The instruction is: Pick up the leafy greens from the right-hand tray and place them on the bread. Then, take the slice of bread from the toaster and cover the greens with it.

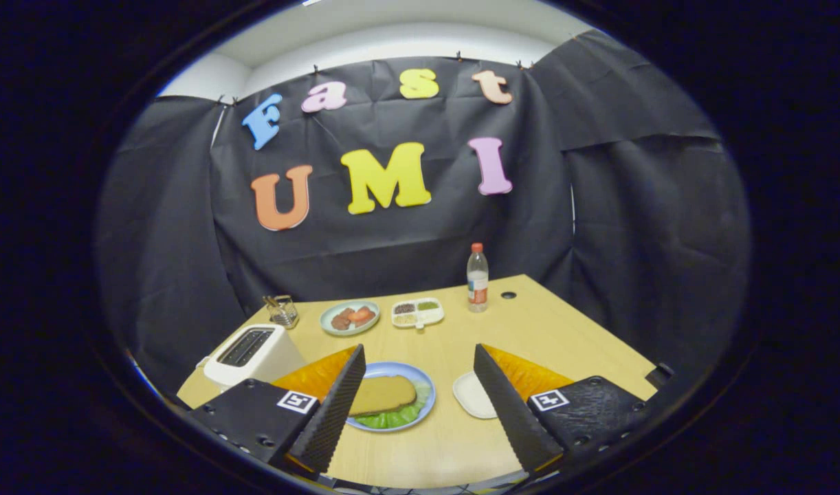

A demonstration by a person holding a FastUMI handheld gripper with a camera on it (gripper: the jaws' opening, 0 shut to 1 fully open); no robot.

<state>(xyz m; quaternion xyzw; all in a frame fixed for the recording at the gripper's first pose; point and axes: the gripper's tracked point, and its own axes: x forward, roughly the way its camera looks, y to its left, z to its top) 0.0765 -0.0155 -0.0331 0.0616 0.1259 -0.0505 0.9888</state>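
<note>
- Gripper (416,385): the two fingers stand wide apart, with nothing held between them. Each finger (334,409) carries a black ribbed pad on its inner face, an orange panel on its outer face, and a square black-and-white marker on its base.
- Blue plate (427,405): it rests on the wooden table (564,337), just ahead of the fingers and nearer the left one, whose tip covers part of the plate's left rim.
- Slice of bread (382,394): it lies flat on the blue plate, on top of the leafy greens (392,417). The greens show as a green fringe along the near and right edges of the slice.
- White tray (471,395): it sits beside the blue plate, by the inner face of the right finger, which hides part of it. Its visible surface is bare.
- Toaster (255,352): white, with dark slots on top, it stands beyond the left finger near the table's left edge.
- Metal holder (281,311): it stands behind the toaster.
- Pale green plate (349,317): it holds red and brown food, farther back on the table.
- Divided dish (418,313): white, with small compartments of grains, it sits just beside the pale green plate.
- Bottle (477,277): clear, with a red cap, it stands upright near the far edge of the table.
</note>
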